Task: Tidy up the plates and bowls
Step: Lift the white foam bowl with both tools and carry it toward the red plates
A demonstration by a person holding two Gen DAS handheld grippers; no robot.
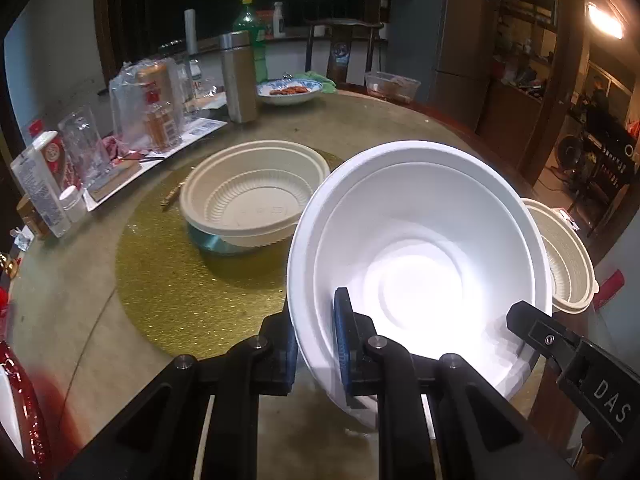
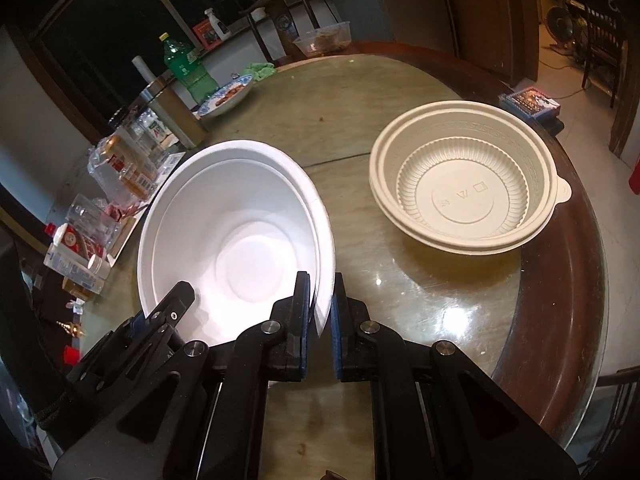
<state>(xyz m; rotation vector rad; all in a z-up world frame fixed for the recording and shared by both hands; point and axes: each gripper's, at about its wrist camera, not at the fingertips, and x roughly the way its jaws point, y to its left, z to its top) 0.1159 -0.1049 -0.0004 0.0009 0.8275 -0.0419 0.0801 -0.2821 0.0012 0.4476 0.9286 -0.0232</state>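
Observation:
A white foam bowl (image 1: 420, 264), with a second white bowl nested inside, is held tilted above the round table. My left gripper (image 1: 316, 340) is shut on its left rim. My right gripper (image 2: 320, 320) is shut on its right rim (image 2: 324, 272); its finger also shows in the left wrist view (image 1: 532, 324). A cream ribbed bowl stack (image 1: 252, 196) sits on a gold mat (image 1: 168, 276) to the left. Another cream ribbed bowl stack (image 2: 464, 176) sits on the table to the right, also visible in the left wrist view (image 1: 568, 256).
Bottles, boxes and clear containers (image 1: 152, 100) crowd the table's left side. A blue-patterned dish with food (image 1: 290, 90), a green bottle (image 1: 250, 36) and a clear tub (image 1: 392, 86) stand at the far edge. A chair (image 1: 340, 48) stands behind the table.

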